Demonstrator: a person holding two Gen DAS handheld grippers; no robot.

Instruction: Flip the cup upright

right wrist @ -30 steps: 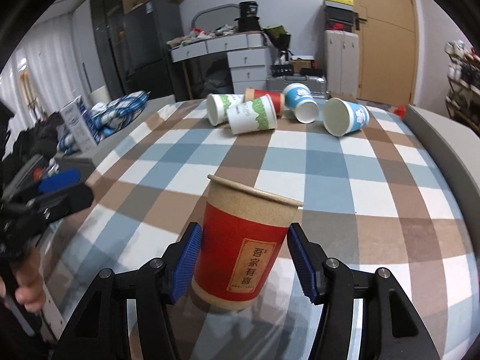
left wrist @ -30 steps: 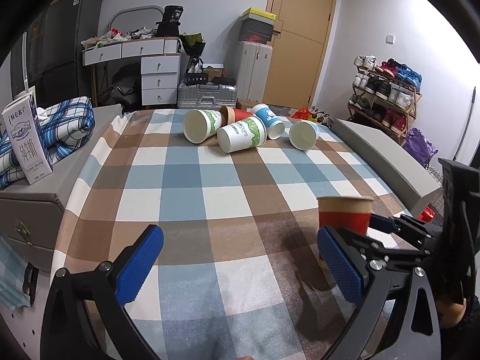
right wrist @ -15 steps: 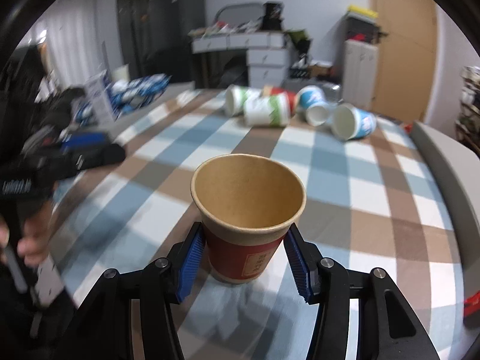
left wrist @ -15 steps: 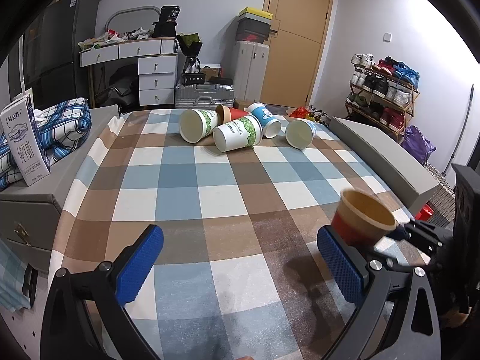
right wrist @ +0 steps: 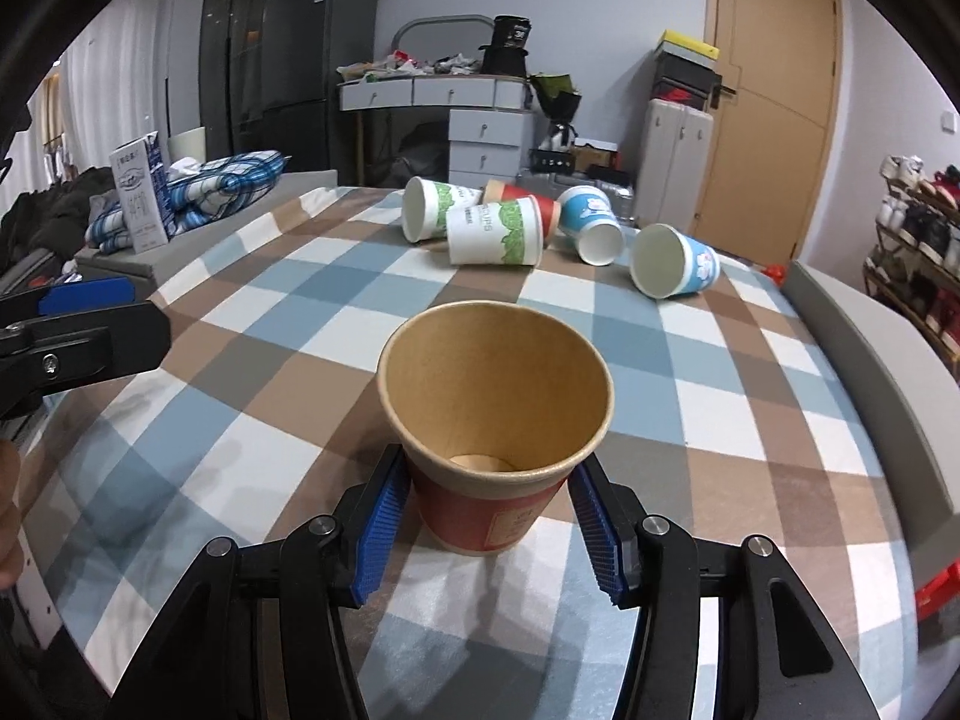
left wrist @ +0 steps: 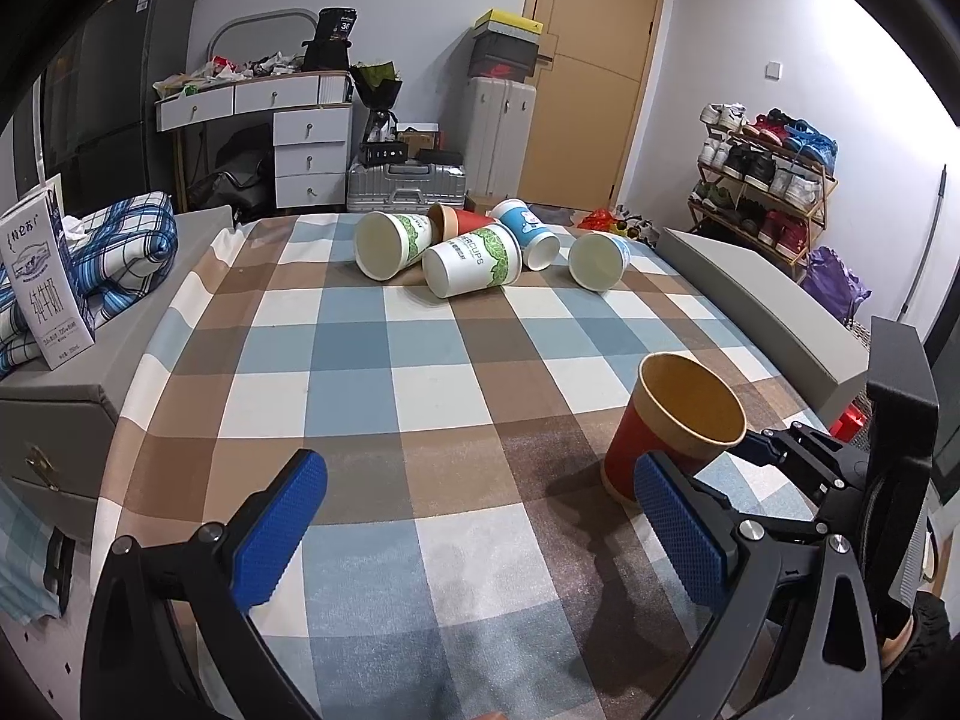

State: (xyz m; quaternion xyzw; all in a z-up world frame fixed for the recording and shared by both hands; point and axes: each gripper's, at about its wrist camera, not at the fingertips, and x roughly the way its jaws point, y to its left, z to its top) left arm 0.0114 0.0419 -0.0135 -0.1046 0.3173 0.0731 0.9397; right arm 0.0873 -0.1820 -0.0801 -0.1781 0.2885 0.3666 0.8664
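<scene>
Table (left wrist: 372,372): checked cloth, same as 1 s ago.
Cup pile (left wrist: 474,261): five paper cups on their sides at far end, unmoved.
L gripper (left wrist: 480,531): wide open, nothing between pads, hovering low over near edge, no change.
R gripper (right wrist: 489,519): pads closed on red cup's lower wall.
Red cup (right wrist: 495,420): mouth up; lifted & tipped 0.5 s ago, now base looks down on cloth, near right edge.

Upright cup (right wrist: 495,420) before toppled cups (right wrist: 492,234)
</scene>
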